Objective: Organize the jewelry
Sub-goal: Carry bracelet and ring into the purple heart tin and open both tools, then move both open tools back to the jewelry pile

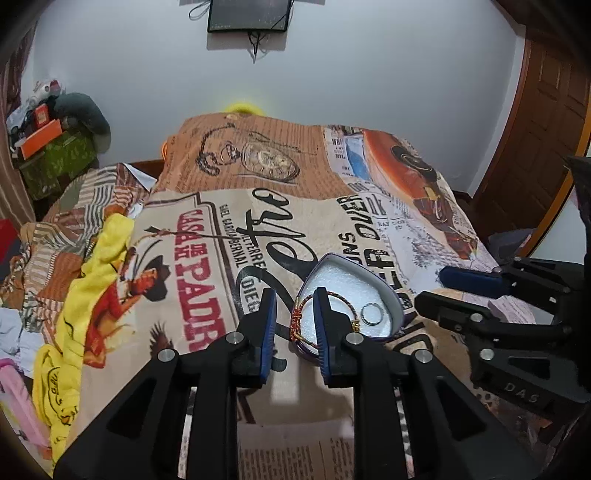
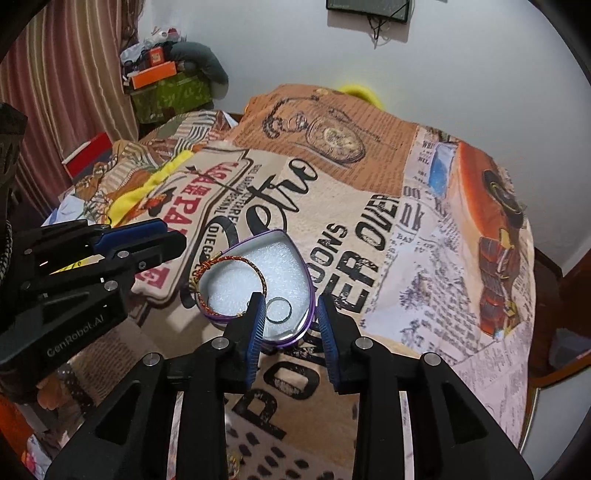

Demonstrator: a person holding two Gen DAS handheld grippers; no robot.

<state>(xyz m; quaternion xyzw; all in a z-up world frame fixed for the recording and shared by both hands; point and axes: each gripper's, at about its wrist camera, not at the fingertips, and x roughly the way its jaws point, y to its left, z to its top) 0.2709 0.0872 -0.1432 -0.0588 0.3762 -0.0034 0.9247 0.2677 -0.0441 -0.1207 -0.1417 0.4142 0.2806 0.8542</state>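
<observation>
Bed: covered by a printed blanket (image 1: 229, 221) with a retro newspaper collage, a pocket watch and an orange car on it; yellow cloth (image 1: 99, 258) bunched at my left.
Room: white wall, dark framed panel (image 1: 249, 14) hung high, wooden door (image 1: 535, 147) at right, striped curtain (image 2: 55, 92) and green box (image 2: 173, 96) at far left.
Writing: "Retro", "PADR…" in red, "OVER" on the blanket; "DAS" and "GenRobot.AI" on my tongs' bodies.
Jewelry box (image 2: 295, 280): heart-shaped, purple rim, white foam lining, lid off, on the blanket mid-bed.
Bracelet (image 2: 236, 260): red-gold braided loop, lying in the box, partly over its rim.
Ring (image 2: 279, 311): plain silver band on the foam near the heart's point.
Left tongs (image 1: 293, 325): released, jaws apart, one finger over the box.
Right tongs (image 2: 291, 317): released, straddling the box's point, holding nothing.
</observation>
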